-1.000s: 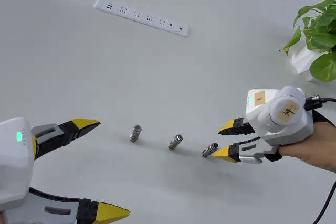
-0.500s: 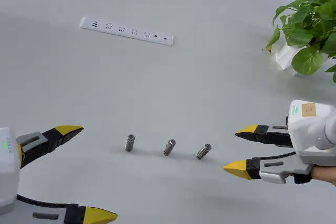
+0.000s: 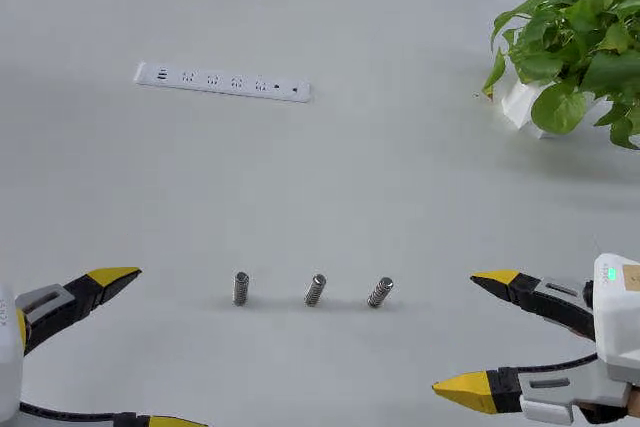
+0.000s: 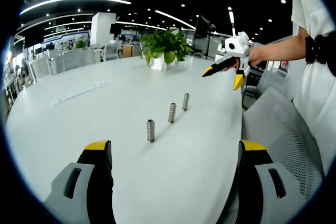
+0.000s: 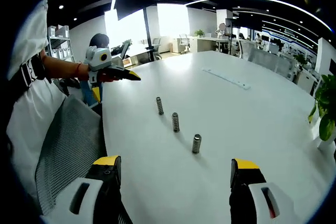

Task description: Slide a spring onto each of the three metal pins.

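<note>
Head view shows three springs (image 3: 315, 290) standing upright in a row toward the near edge of the tabletop (image 3: 400, 147). Left gripper (image 3: 158, 347) and right gripper (image 3: 459, 331) flank them, both with jaws spread wide, holding nothing.

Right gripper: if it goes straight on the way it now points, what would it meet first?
Probably the nearest spring-covered pin, standing upright ahead, in line between the open jaws of the right gripper. The table before it looks free, though depth is unclear.
</note>
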### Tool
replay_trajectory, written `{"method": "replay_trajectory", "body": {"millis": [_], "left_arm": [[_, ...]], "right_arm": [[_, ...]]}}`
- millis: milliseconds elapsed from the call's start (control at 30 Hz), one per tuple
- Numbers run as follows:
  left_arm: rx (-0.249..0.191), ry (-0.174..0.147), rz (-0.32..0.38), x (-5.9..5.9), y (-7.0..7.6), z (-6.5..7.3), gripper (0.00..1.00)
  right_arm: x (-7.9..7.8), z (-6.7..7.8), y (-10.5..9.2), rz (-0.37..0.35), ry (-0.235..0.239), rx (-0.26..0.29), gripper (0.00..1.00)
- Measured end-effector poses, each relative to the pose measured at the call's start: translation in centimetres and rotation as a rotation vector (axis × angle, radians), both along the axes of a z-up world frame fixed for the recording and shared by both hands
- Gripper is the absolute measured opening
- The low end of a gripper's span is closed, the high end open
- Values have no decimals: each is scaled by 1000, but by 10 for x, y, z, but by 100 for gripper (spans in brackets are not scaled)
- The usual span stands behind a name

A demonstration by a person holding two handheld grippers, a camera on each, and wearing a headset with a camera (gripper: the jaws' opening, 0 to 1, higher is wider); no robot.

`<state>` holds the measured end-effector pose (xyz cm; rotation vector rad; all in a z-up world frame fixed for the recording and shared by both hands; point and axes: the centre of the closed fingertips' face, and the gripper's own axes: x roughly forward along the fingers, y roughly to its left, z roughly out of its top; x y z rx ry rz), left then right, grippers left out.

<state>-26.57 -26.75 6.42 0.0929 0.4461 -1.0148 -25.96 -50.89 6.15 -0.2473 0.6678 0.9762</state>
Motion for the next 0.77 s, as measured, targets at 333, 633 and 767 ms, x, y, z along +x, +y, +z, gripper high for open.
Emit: {"method": "replay_trajectory", "body": {"millis": [333, 633, 767], "left_arm": [[9, 2, 9, 1, 1, -2, 99], [12, 6, 10, 0, 2, -3, 99], [14, 4, 7, -1, 2, -2, 99]], "right_arm": [[0, 1, -3, -22, -6, 23, 90], [-1, 3, -1, -28, -13, 36, 89], [-2, 4, -1, -29, -16, 36, 89]]}}
